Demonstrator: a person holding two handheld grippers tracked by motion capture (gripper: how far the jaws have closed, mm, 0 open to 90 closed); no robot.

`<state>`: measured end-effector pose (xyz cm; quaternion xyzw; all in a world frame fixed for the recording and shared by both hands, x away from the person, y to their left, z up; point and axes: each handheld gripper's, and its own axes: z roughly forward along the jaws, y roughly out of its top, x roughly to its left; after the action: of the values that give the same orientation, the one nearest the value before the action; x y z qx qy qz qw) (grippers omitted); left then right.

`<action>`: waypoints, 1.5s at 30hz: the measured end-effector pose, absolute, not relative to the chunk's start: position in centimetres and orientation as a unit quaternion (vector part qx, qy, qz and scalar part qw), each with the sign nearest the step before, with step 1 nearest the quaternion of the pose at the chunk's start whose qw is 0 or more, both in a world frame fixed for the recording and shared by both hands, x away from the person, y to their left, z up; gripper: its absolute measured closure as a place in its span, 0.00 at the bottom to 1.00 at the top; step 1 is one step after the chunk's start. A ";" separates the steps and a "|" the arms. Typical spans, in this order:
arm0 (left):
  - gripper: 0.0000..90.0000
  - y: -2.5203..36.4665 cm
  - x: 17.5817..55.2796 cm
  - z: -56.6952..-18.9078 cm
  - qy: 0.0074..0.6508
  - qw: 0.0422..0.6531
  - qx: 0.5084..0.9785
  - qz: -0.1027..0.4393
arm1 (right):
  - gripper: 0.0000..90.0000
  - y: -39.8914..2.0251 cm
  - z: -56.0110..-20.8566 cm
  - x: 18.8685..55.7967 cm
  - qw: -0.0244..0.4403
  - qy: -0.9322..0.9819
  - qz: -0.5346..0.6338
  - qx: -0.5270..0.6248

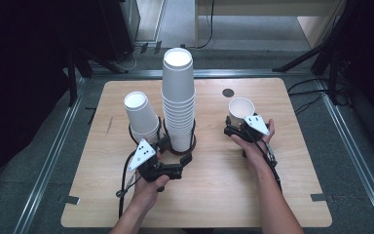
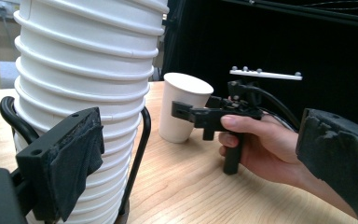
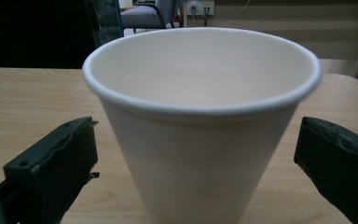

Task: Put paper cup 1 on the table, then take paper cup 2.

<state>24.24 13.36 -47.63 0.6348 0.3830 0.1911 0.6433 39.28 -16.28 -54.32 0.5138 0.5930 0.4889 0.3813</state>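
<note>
My cup stands between open jaws.
My right gripper (image 1: 237, 127) has let go of the paper cup (image 1: 241, 111); my left gripper (image 1: 175, 155), near the tall stack (image 1: 178, 105), is open too.

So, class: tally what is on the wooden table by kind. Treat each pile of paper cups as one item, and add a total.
Stacks of white paper cups: 2, a tall stack and a short stack
Single paper cup standing upright: 1
Black wire stands holding the stacks: 2
Hand-held tongs: 2, left and right
Total: 7
</note>
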 end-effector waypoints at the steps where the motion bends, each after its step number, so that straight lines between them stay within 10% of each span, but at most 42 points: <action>1: 0.01 13.4 24.3 -47.6 0.384 0.643 0.634 0.192 | 0.00 -16.3 -54.3 39.0 0.380 0.595 0.488 0.514; 18: 0.01 13.5 25.4 -46.4 0.411 0.616 0.622 0.254 | 0.00 -18.1 -51.8 34.5 0.378 0.615 0.484 0.495; 45: 0.01 11.1 28.7 -44.1 0.438 0.563 0.605 0.354 | 0.00 -11.3 -34.2 29.3 0.344 0.581 0.623 0.395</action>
<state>28.67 11.11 -44.11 0.6050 0.4376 0.3542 0.5630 29.29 -11.28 -34.19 0.3954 0.5810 0.6227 0.3439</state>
